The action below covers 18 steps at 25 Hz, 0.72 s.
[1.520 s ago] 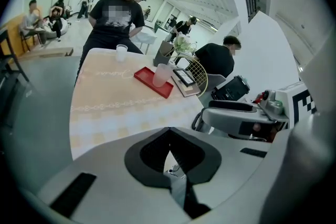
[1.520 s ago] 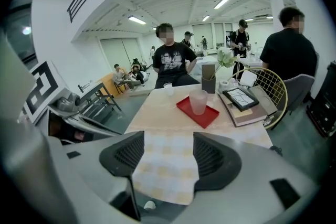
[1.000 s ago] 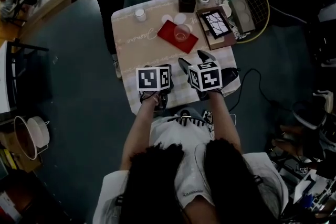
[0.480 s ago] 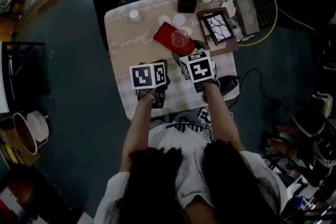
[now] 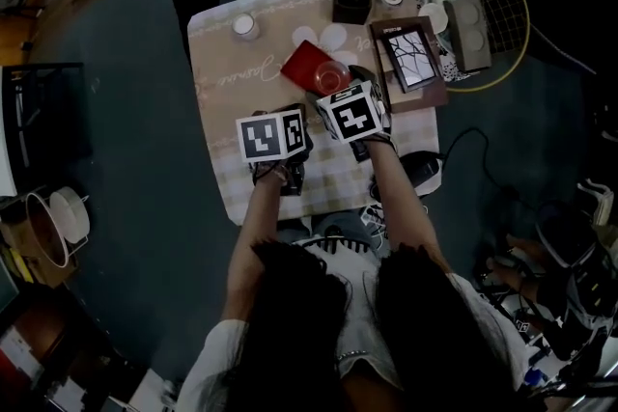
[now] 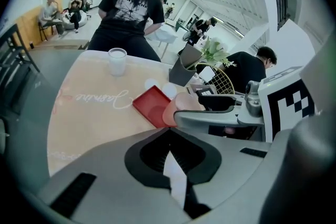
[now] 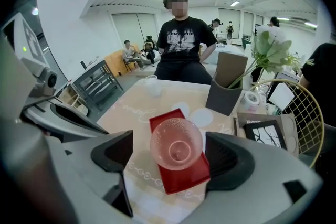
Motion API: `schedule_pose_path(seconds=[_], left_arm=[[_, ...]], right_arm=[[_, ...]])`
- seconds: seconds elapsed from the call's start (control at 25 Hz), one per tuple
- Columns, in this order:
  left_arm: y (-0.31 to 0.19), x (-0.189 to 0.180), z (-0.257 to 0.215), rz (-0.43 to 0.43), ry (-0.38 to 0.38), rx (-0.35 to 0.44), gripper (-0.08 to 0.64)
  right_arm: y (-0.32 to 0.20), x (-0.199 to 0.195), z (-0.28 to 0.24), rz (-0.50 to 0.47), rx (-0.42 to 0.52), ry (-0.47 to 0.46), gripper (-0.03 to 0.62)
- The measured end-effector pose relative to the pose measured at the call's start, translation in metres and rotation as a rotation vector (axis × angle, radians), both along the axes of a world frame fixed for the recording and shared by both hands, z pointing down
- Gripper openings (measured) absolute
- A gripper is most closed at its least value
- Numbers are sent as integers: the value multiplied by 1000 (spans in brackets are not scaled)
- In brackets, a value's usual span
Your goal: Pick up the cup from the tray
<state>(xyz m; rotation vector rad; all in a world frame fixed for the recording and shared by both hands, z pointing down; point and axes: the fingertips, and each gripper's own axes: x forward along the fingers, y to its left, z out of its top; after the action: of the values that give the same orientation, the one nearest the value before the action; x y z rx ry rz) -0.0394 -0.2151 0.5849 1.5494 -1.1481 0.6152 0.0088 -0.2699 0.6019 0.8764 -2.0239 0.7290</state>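
Jaws of right gripper (image 7: 169, 152) apart, flanking cup (image 7: 176, 150) upright on tray (image 7: 182, 179), left gripper (image 6: 169, 139) jaws together

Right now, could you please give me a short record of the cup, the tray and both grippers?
cup: clear, upright, standing on the tray
tray: red, lying flat on the table
right gripper: open, one jaw on each side of the cup, a gap showing on both sides
left gripper: shut, nothing between its jaws, over the table beside the right gripper
cup lifted: not yet
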Motion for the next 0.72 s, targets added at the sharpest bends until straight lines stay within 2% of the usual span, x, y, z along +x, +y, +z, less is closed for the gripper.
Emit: schedule_pose_path(seconds=[0.28, 0.48, 0.6, 0.72], left_arm=[[2, -8, 11, -36, -17, -41, 3], [-1, -11, 18, -17, -39, -52, 4], [-4, -8, 17, -36, -9, -51, 3], [-1, -7, 20, -38, -21, -57, 3]], right_arm=[[-10, -6, 17, -68, -16, 42, 413], [-10, -5, 28, -97, -40, 86, 411], [-11, -4, 30, -86, -44, 87, 398], [-13, -3, 29, -58, -43, 76, 391]])
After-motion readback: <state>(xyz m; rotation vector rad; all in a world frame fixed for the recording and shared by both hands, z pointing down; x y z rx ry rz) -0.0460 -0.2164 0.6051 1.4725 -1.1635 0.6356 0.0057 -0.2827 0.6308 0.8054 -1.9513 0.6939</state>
